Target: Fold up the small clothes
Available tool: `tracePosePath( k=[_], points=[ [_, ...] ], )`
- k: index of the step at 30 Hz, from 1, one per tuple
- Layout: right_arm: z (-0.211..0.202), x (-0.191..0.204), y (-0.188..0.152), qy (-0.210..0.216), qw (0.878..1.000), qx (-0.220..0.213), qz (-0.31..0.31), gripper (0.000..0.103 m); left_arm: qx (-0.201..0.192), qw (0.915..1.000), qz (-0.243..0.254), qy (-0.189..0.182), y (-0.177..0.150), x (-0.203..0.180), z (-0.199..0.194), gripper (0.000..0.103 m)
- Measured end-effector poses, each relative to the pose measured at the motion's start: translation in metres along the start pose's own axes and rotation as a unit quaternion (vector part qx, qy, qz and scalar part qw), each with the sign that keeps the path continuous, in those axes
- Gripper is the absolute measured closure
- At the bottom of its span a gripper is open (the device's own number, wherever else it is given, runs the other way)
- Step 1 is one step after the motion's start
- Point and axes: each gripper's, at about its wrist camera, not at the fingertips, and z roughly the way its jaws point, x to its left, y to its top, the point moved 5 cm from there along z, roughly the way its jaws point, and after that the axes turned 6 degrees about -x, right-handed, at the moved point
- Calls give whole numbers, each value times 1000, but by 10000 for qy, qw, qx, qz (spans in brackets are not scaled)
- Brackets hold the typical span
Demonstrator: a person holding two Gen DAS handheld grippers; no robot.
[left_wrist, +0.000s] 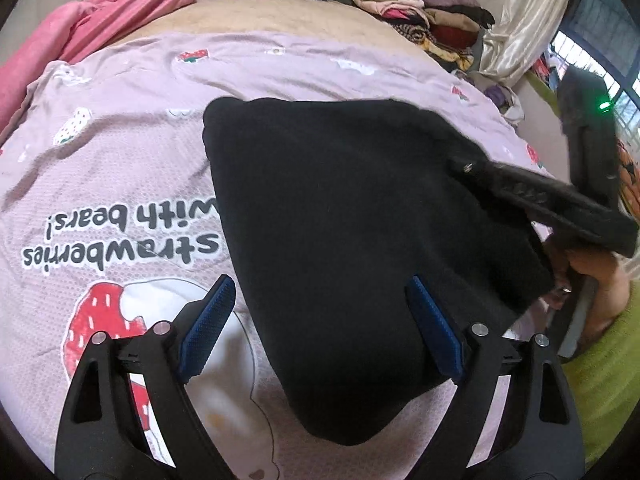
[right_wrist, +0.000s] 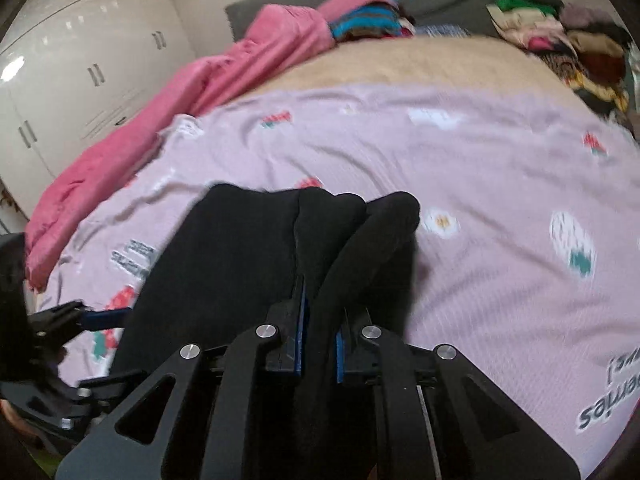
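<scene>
A black garment (left_wrist: 340,220) lies on a bed covered by a pale pink quilt (left_wrist: 120,140) printed with strawberries and the words "strawberries with bears!". It sits on the near half of the bed, well short of the far edge, where a tan blanket (left_wrist: 280,16) shows, with a pink blanket (left_wrist: 100,12) along the far left side and a pile of mixed clothes (left_wrist: 420,12) at the far right corner.

The left tool (left_wrist: 320,316) hovers over the garment's near end with its blue pads spread wide and nothing between them gripped. One pad hangs above the quilt just off the garment's left edge; the other hangs above the black cloth itself. The cloth lies directly ahead of and beneath this tool, running away from it toward the far edge of the bed.

The right tool (right_wrist: 320,340) has its pads pressed together on a bunched fold of the black garment at its right side; the cloth rises in rounded humps just beyond the fingertips. In the left wrist view this tool reaches in from the right edge, a hand behind it.

The right side appears already secured, while the near left corner lies free. The left tool is closest to that corner, so the coming move likely depends on it dropping onto the near edge.
</scene>
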Motion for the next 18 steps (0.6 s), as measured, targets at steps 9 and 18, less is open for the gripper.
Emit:
tracePosePath(
  k=[9, 18],
  points=[
    [-3, -20, -17, -185, 9969, -80, 760, 75, 85, 9999, 47, 33, -6, -5, 3, 23],
    [-78, -10, -22, 255, 9932, -571, 987, 58, 16, 10000, -29, 29, -13, -3, -6, 23]
  ],
)
